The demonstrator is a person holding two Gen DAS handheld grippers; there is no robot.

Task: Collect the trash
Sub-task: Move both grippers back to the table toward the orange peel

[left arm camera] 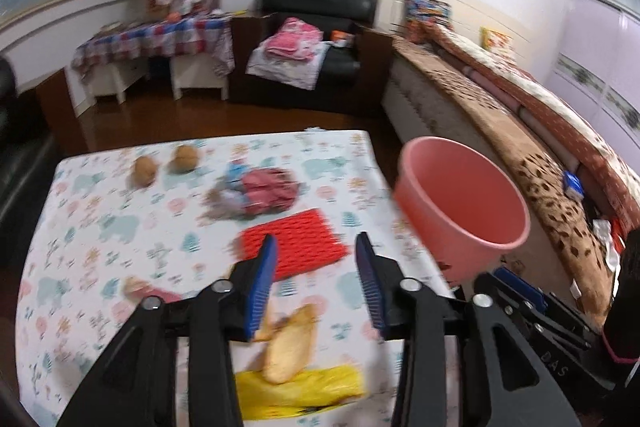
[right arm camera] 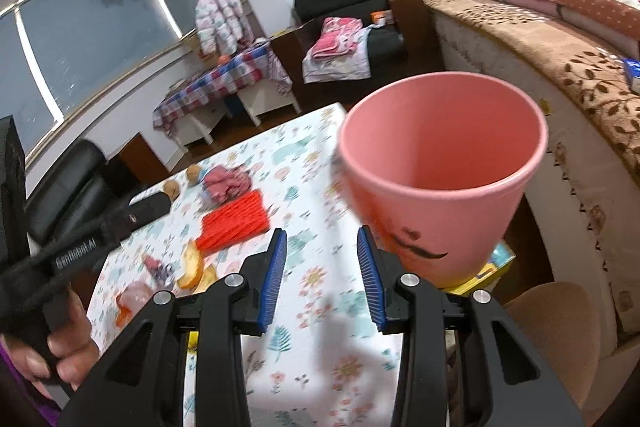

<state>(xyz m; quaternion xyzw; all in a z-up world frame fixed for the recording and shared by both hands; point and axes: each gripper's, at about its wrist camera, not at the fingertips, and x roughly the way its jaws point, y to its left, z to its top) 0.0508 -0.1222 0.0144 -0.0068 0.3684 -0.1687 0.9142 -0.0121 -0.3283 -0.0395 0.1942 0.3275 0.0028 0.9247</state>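
A pink bin point(left arm camera: 460, 211) stands at the table's right edge; it also shows in the right wrist view point(right arm camera: 440, 171), just beyond my right gripper. My left gripper point(left arm camera: 316, 247) is open and empty above a red ridged pad point(left arm camera: 296, 243). A yellowish peel point(left arm camera: 288, 347) and a yellow wrapper point(left arm camera: 304, 387) lie below its fingers. My right gripper point(right arm camera: 322, 239) is open and empty over the tablecloth. The red pad point(right arm camera: 236, 221) and peel point(right arm camera: 192, 267) lie to its left. Crumpled pink-blue trash point(left arm camera: 256, 191) sits mid-table.
Two brown round objects point(left arm camera: 164, 163) lie at the table's far left. The table point(left arm camera: 80, 267) has a patterned cloth. A bed point(left arm camera: 520, 131) runs along the right, a black armchair point(left arm camera: 308, 39) stands behind. A brown stool point(right arm camera: 560, 331) is at the lower right.
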